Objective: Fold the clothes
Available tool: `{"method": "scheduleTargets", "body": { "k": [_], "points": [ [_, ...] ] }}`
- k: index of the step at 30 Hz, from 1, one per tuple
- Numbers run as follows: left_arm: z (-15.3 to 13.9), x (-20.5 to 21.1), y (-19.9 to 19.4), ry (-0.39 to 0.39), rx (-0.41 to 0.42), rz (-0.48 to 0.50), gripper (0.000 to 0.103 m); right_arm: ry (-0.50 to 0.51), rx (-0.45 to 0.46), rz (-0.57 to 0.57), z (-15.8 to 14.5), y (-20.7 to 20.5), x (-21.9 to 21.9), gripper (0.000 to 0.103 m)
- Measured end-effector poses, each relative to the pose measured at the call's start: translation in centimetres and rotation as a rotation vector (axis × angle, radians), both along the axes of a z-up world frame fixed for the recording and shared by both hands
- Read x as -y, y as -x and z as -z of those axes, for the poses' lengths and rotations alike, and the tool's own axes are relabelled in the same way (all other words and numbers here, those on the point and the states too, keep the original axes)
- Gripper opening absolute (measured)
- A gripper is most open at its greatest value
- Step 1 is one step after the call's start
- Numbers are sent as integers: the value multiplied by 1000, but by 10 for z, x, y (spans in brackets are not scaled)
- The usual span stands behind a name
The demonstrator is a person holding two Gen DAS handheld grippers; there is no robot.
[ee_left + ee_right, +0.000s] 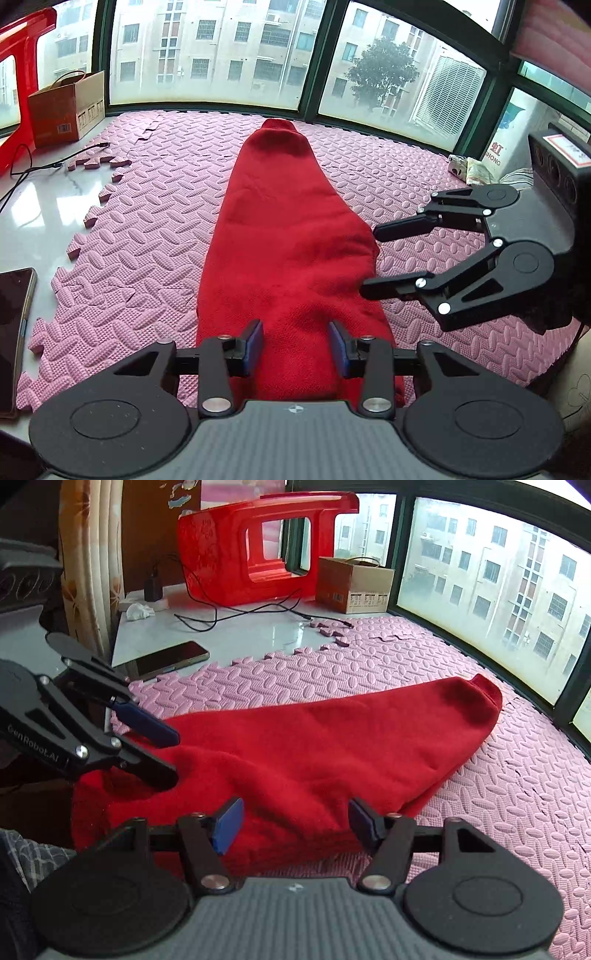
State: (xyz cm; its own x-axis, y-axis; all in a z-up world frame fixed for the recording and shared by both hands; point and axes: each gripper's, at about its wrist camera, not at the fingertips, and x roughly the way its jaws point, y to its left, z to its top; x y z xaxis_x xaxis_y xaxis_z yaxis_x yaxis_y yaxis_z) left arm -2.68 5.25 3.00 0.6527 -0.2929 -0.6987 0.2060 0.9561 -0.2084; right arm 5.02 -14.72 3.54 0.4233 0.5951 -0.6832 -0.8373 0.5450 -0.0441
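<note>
Risk of a lopsided or bunched fold on the red garment.

Red garment lies stretched long and narrow on the pink foam mat, its ribbed end toward the window; the near end sits thick and rumpled, so a pinch there could catch only the top layer and drag the rest askew, or slide the whole piece across the mat. Left gripper stands over the near end with its blue pads parted and cloth showing between them, not pressed. Right gripper is also parted, at the garment's near edge on the side, holding nothing. If one lifts before the other grips, the cloth would probably twist.
</note>
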Motion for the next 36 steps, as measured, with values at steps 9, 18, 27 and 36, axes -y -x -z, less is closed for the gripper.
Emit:
{"method": "scheduleTargets", "body": {
  "k": [9,18,27,36],
  "points": [
    [-10,-21,17,34,30,-61,44,16,-2,-20,16,10,-39,68],
    [3,-43,19,95,-10,-147,41,-13,-21,8,14,19,-50,68],
    [11,-54,22,107,-28,-180,40,5,-6,-27,20,39,-54,68],
    [16,-55,18,138,-49,-181,40,-98,-134,25,11,13,-33,68]
  ]
}}
